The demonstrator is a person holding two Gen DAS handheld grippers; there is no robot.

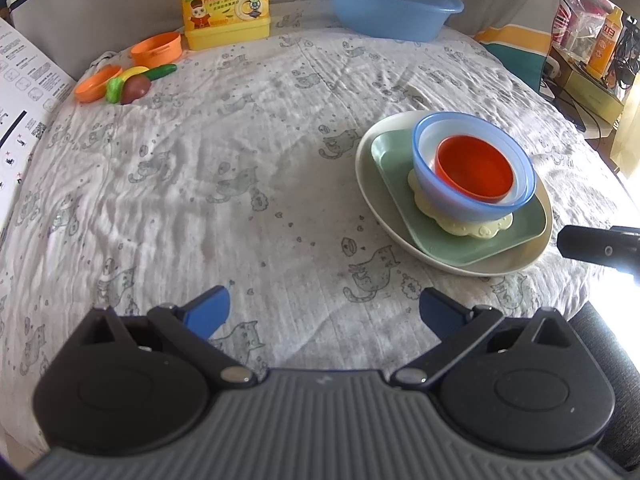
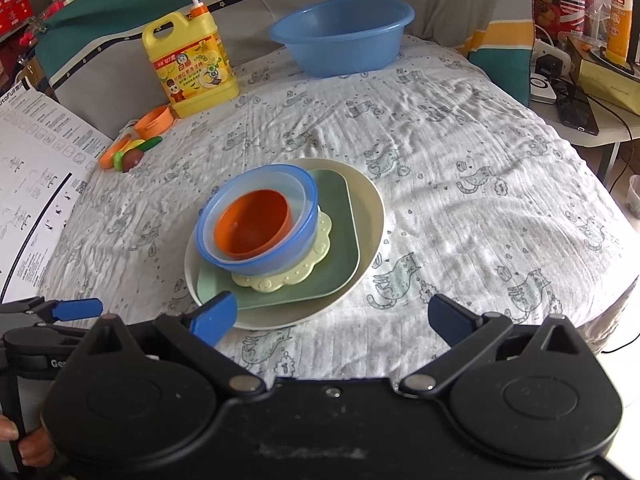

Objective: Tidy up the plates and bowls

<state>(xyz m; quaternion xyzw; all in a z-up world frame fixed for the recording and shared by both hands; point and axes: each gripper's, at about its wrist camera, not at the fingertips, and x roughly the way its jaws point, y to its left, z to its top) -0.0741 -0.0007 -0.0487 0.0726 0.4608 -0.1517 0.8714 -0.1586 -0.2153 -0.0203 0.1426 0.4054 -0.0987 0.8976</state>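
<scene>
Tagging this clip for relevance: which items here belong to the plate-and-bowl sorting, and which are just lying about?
Part of the job:
cream round plate
green square plate
yellow flower-shaped mat
blue bowl
clear bowl
orange bowl

Just lying about:
blue basin
yellow detergent jug
toy vegetables and orange cups
printed sheet

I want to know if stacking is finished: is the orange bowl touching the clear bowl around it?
Touching. In the right wrist view the orange bowl sits nested inside the clear bowl, resting in it with no gap beneath; the left wrist view agrees.
</scene>
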